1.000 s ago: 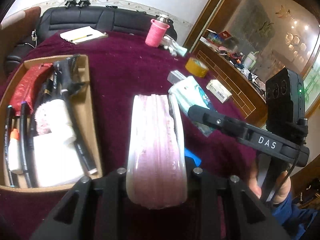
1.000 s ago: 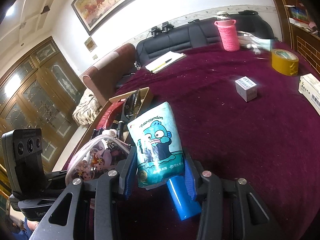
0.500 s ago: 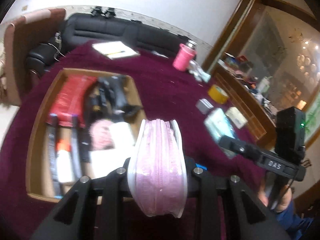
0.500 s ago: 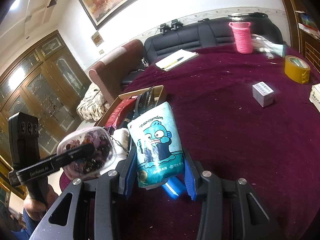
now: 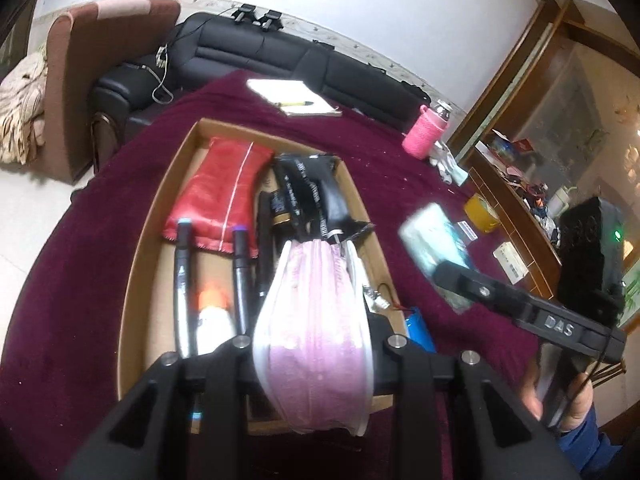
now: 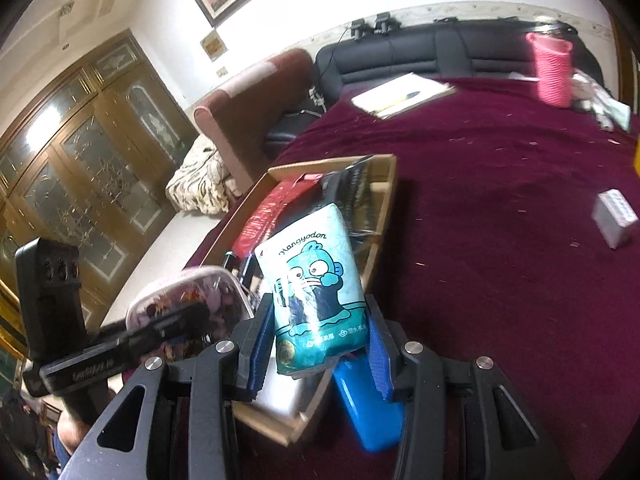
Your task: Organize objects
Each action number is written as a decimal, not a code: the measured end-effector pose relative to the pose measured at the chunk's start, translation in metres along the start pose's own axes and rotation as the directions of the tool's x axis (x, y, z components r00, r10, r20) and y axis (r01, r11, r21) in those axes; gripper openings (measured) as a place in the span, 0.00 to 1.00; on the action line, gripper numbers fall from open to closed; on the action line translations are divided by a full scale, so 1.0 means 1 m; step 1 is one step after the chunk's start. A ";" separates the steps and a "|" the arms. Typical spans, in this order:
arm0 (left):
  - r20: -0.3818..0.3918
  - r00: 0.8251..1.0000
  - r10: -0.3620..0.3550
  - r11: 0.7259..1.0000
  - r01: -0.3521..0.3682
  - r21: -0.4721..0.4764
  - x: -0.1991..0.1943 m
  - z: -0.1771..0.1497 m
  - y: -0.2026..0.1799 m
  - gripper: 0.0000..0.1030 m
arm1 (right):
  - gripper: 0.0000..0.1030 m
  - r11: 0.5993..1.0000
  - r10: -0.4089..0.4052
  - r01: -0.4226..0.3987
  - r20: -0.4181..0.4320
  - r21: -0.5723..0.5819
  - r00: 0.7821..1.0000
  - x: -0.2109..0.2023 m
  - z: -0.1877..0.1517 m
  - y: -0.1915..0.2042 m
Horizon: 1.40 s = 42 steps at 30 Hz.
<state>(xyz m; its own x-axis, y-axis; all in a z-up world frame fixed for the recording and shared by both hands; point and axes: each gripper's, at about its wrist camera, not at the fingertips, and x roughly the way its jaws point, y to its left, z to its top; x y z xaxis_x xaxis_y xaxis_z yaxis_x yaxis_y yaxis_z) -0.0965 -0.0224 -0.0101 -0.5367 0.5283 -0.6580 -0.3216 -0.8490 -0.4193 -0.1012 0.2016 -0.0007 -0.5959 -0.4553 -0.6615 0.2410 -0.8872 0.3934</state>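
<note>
My left gripper (image 5: 316, 344) is shut on a pink zippered pouch (image 5: 316, 320) and holds it above the near end of a cardboard tray (image 5: 138, 264) that holds a red pouch (image 5: 218, 196), black markers and dark items. My right gripper (image 6: 316, 320) is shut on a teal Hangyodon tissue pack (image 6: 316, 280), held over the tray's right edge (image 6: 384, 208). The pouch in the left gripper also shows in the right wrist view (image 6: 184, 300). The tissue pack shows blurred in the left wrist view (image 5: 432, 236).
A blue object (image 6: 368, 412) lies on the maroon cloth beside the tray. A notepad with a pen (image 5: 292, 98), a pink cup (image 5: 424, 136), a yellow tape roll (image 5: 480, 208) and small boxes (image 6: 614, 216) sit further out. A black sofa (image 5: 280, 56) stands behind.
Both grippers moved left over the tray, each carrying its item. The pink pouch went from above the cloth to above the tray's near end.
</note>
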 end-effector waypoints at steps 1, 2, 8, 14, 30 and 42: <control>-0.002 1.000 0.004 1.000 -0.004 0.001 0.001 0.000 0.001 0.28 | 0.45 1.000 0.000 0.000 -0.012 -0.005 1.000 0.009 0.002 0.004; 0.000 1.000 0.009 1.000 -0.009 0.002 0.001 -0.001 0.003 0.28 | 0.45 1.000 0.000 0.000 -0.018 -0.010 1.000 0.015 0.004 0.007; 0.020 1.000 0.012 1.000 -0.012 -0.009 -0.004 0.001 0.009 0.32 | 0.45 1.000 -0.016 0.015 -0.038 -0.027 0.999 0.052 0.019 0.019; 0.020 0.999 0.031 0.999 -0.031 -0.015 -0.002 0.001 0.015 0.38 | 0.49 0.999 -0.024 0.019 -0.094 -0.045 0.995 0.085 0.031 0.029; 0.064 0.991 0.116 0.992 -0.113 -0.053 -0.017 0.005 0.037 0.75 | 0.59 0.996 -0.034 0.030 -0.049 -0.086 0.998 0.017 0.010 -0.003; 0.066 0.992 0.104 0.994 -0.102 -0.032 -0.018 0.004 0.023 0.78 | 0.64 0.933 -0.190 0.132 -0.146 -0.336 0.971 0.012 -0.051 -0.011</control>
<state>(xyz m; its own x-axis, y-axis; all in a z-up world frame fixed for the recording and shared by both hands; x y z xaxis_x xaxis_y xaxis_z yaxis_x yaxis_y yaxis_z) -0.0973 -0.0511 -0.0057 -0.6173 0.4348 -0.6556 -0.2400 -0.8977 -0.3694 -0.0717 0.2019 -0.0451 -0.5126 -0.2846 -0.8101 0.4035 -0.9127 0.0653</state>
